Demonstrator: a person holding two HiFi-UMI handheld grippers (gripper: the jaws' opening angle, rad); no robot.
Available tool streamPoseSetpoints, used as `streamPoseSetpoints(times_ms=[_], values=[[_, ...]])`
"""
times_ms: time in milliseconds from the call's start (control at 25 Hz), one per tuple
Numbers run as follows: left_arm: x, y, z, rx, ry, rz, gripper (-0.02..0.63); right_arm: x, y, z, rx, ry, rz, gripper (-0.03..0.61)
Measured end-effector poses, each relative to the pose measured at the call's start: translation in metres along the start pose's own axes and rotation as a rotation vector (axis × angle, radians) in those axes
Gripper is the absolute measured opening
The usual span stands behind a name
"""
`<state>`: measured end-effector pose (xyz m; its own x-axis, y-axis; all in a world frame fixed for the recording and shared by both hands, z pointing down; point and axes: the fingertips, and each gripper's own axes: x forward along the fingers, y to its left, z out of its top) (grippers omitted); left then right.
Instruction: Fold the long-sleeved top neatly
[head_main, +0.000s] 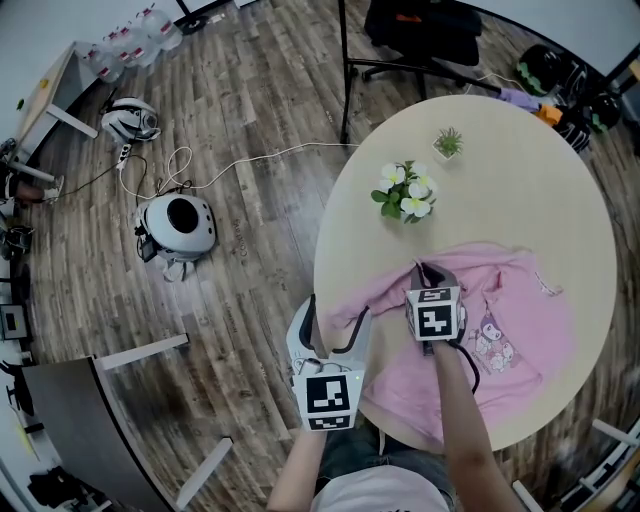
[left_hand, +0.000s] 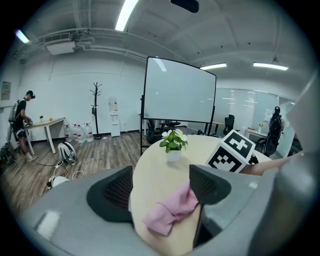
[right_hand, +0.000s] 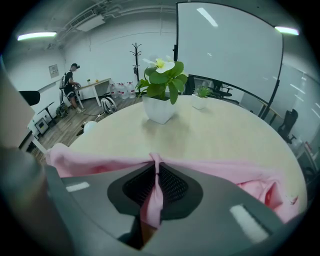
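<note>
Pink long-sleeved top (head_main: 520, 335) sprawls crumpled along the round table's (head_main: 520, 160) near edge, long axis running 9 to 3 o'clock, its 9 o'clock sleeve end (left_hand: 170, 212) lying loose between the left gripper's (left_hand: 162, 187) wide-apart jaws, while the right gripper (right_hand: 157, 172), farther in, pinches a fabric ridge short of the 12 o'clock flowerpot (head_main: 405, 192).

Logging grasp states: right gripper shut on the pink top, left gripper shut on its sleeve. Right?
Not quite. The left gripper is open: the left gripper view shows its jaws apart, with the sleeve lying unclamped between them. The right gripper is shut on the pink top, as you said.
</note>
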<state>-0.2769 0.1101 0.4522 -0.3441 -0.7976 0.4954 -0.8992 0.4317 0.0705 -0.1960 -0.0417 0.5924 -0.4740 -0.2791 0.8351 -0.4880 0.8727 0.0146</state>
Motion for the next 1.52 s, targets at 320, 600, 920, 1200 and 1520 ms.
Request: streamPoseSetpoints(times_ms=[320,600,920,1200,1520], values=[[0.004,-0.012,0.011,0.028,-0.019,-0.027,0.350,-0.025,-0.020,0.018,0.068,-0.104,-0.004,0.049],[0.012,-0.052,0.029,0.064,-0.045,-0.104,0.350,-0.099,-0.076,0.046,0.188,-0.292,-0.062,0.049],[0.023,-0.117,0.043,0.117,-0.064,-0.222,0.350,-0.163,-0.162,0.017,0.304,-0.338,-0.128,0.049],[0.027,-0.166,0.046,0.163,-0.055,-0.296,0.349,-0.167,-0.206,-0.056,0.413,-0.206,-0.167,0.055],[0.033,-0.188,0.041,0.200,-0.032,-0.322,0.350,-0.138,-0.218,-0.133,0.401,0.031,-0.267,0.118]])
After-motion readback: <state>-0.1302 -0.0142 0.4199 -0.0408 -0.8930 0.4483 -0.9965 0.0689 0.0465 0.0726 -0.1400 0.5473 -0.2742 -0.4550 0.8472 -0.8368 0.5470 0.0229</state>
